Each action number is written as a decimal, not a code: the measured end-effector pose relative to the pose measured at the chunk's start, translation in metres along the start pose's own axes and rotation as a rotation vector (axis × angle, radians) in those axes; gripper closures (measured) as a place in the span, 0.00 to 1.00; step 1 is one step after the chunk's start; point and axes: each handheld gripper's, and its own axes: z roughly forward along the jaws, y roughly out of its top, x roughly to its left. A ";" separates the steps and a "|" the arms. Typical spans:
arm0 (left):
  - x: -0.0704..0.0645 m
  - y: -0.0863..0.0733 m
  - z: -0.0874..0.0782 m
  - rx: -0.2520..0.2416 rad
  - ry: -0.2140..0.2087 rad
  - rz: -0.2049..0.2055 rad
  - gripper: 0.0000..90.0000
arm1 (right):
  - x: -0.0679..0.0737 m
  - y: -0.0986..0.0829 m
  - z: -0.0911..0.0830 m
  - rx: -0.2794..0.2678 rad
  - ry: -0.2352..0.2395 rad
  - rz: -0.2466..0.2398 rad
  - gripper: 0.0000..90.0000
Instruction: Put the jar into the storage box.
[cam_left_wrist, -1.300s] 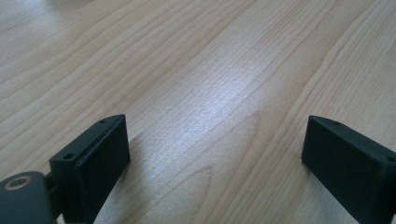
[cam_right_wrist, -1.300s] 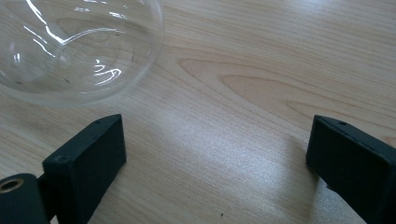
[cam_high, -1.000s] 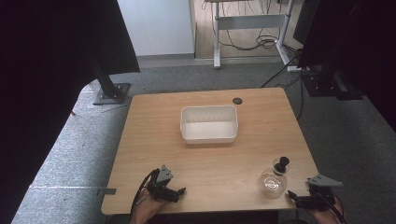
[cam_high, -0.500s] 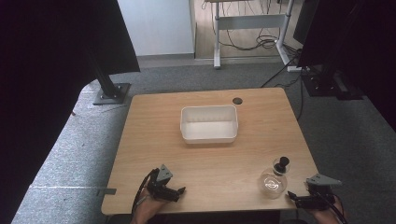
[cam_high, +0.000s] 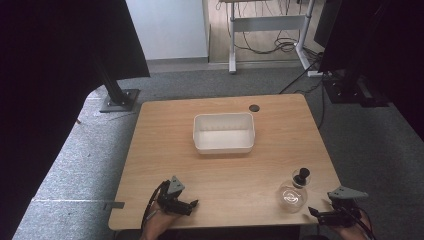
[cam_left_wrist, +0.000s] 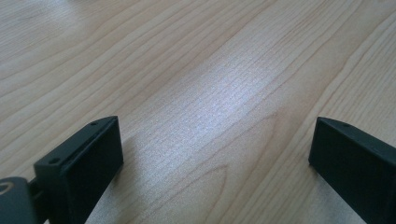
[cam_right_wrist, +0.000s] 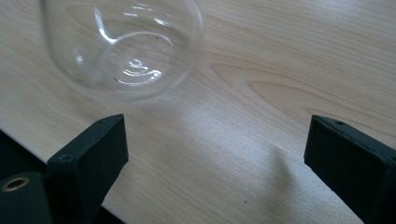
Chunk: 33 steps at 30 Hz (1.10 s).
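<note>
Nothing is shifting since the earlier frame; both tools are staying at the counter's (cam_high: 150, 150) near edge. Left tool (cam_high: 187, 205) is resting wide open, gripping nothing. Right tool (cam_high: 320, 214) is gaping open and empty, just right of the glass flask (cam_high: 291, 195), not touching it.

Looks like a lab or office workroom set up for recording. Grey carpet floor (cam_high: 90, 165) all around a light wooden surface (cam_high: 165, 145). Behind the surface, black curtains (cam_high: 55, 60) on a metal stand base (cam_high: 120, 100), a white wall panel (cam_high: 167, 27), and a desk frame (cam_high: 270, 22) with loose cables (cam_high: 270, 45) hanging beneath. On the surface, a round glass flask (cam_high: 291, 195).
</note>
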 end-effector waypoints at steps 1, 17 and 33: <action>0.000 0.000 0.000 0.000 0.000 0.000 0.03 | 0.001 0.001 -0.001 0.000 0.006 -0.002 0.06; 0.000 0.000 0.000 0.000 0.010 -0.009 0.03 | 0.010 0.014 -0.023 0.017 0.052 -0.016 0.06; 0.000 0.000 0.000 -0.001 0.019 -0.019 0.03 | 0.024 0.040 -0.039 -0.022 0.101 -0.084 0.02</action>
